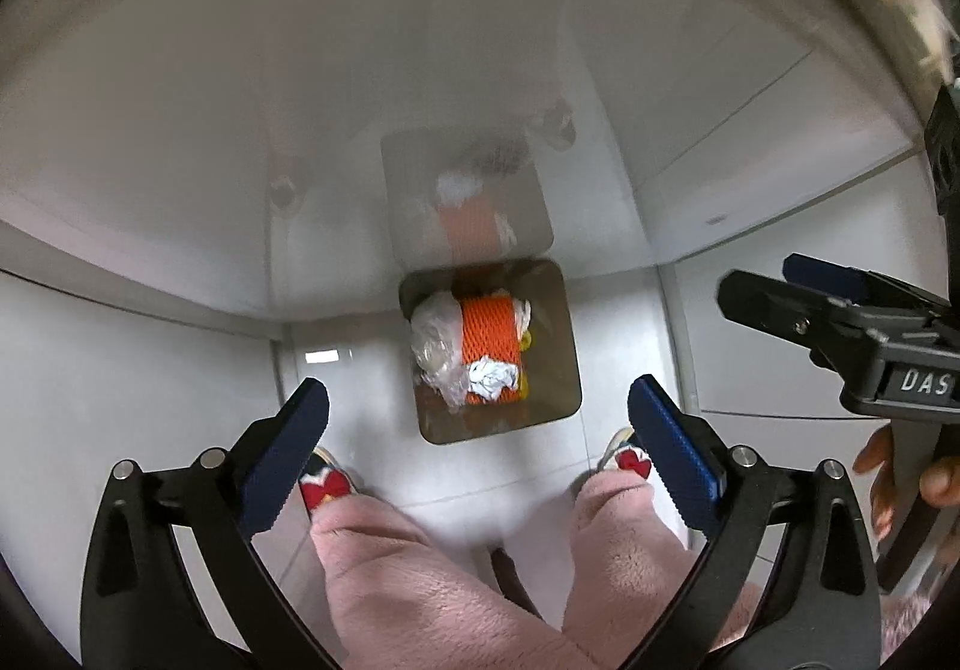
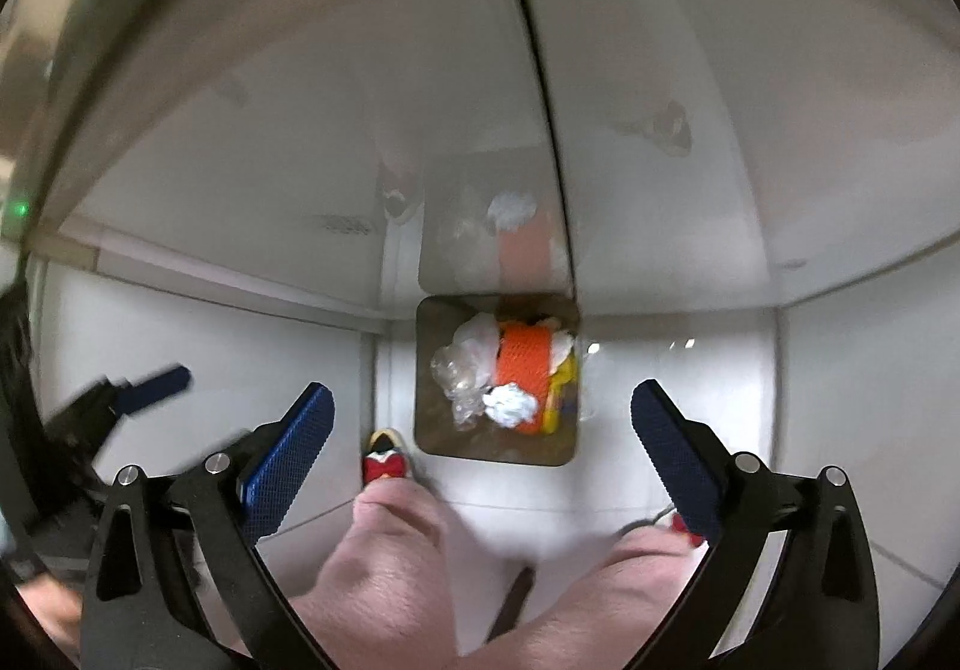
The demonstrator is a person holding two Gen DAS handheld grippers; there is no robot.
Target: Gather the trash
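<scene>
The white tiled floor (image 1: 180, 370) carries a square bin (image 1: 558, 322) set against the glossy white wall at twelve o'clock. Two slippered feet (image 1: 327, 481) stand at six o'clock

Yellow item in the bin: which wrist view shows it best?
The right wrist view. There the yellow item shows as a long strip beside the orange net in the bin. The left wrist view shows only small yellow bits peeking past the net's edge.
</scene>
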